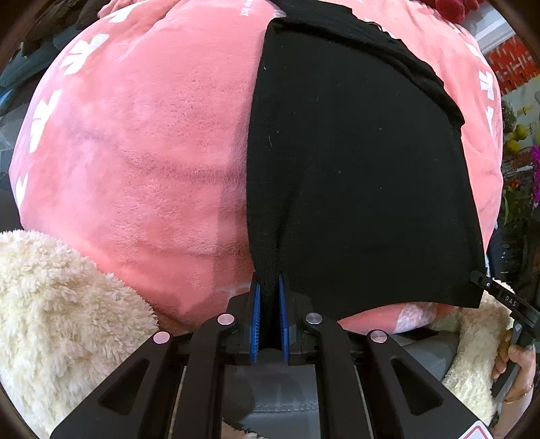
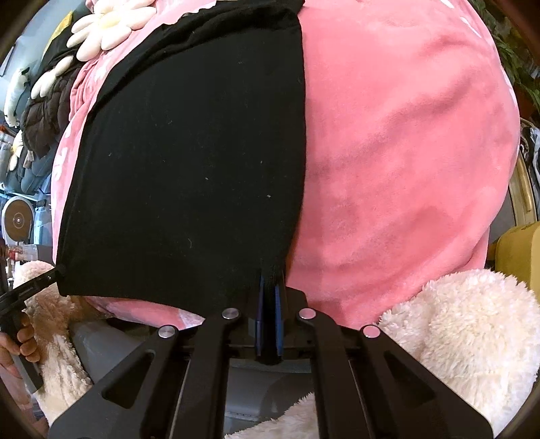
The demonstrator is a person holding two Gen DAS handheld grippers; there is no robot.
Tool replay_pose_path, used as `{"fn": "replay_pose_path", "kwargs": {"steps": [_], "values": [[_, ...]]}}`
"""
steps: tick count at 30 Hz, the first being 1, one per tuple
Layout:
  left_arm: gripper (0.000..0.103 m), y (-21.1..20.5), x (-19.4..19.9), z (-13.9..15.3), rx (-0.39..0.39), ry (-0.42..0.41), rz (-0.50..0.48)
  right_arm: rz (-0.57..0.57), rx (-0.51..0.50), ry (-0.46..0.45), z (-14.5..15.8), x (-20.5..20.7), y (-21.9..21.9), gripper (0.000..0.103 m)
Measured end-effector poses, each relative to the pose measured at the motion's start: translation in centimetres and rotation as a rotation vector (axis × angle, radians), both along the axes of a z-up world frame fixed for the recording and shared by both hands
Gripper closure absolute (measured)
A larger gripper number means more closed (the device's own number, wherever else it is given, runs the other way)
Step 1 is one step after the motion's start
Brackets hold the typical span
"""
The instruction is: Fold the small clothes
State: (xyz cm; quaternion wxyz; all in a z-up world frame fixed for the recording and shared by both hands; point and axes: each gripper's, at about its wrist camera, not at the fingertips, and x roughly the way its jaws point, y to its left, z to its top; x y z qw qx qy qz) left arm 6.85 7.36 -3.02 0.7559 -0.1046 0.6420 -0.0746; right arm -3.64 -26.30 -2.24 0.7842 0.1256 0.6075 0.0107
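Note:
A black garment (image 1: 354, 169) lies spread flat on a pink fleece blanket (image 1: 135, 152). My left gripper (image 1: 269, 287) is shut on the garment's near left corner, the cloth pinched between its blue pads. My right gripper (image 2: 269, 287) is shut on the near right corner of the same black garment (image 2: 189, 162), which lies on the pink blanket (image 2: 405, 152). Each view shows the other gripper at the opposite near corner: the right one (image 1: 486, 283) and the left one (image 2: 50, 273). The garment's far edge looks doubled over.
Cream fluffy sleeves (image 1: 50, 304) (image 2: 465, 331) frame the near edge. A white flower cushion (image 2: 108, 23) and a dark quilted jacket (image 2: 47, 111) lie beyond the blanket's far left. Plants (image 1: 519, 162) and clutter stand at the right.

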Motion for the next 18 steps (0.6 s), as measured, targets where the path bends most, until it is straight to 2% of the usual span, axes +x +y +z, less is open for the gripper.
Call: {"fn": "replay_pose_path", "kwargs": {"steps": [5, 9, 12, 15, 18], "values": [[0.095, -0.3, -0.4, -0.7, -0.001, 0.013, 0.004, 0.006, 0.011, 0.002, 0.1, 0.0, -0.1, 0.099], [0.095, 0.1, -1.1, 0.8, -0.032, -0.026, -0.019, -0.016, 0.061, -0.076, 2.5, -1.4, -0.8, 0.099], [0.096, 0.9, -1.8, 2.6, -0.078, -0.066, -0.017, -0.044, 0.138, -0.136, 4.3, -2.4, -2.1, 0.099], [0.096, 1.8, -2.0, 4.5, -0.16, -0.1, 0.017, -0.07, 0.21, -0.192, 6.0, -3.0, -3.1, 0.099], [0.096, 2.6, -1.3, 6.8, -0.22, -0.141, 0.046, -0.082, 0.249, -0.245, 7.8, -2.8, -3.5, 0.099]]}}
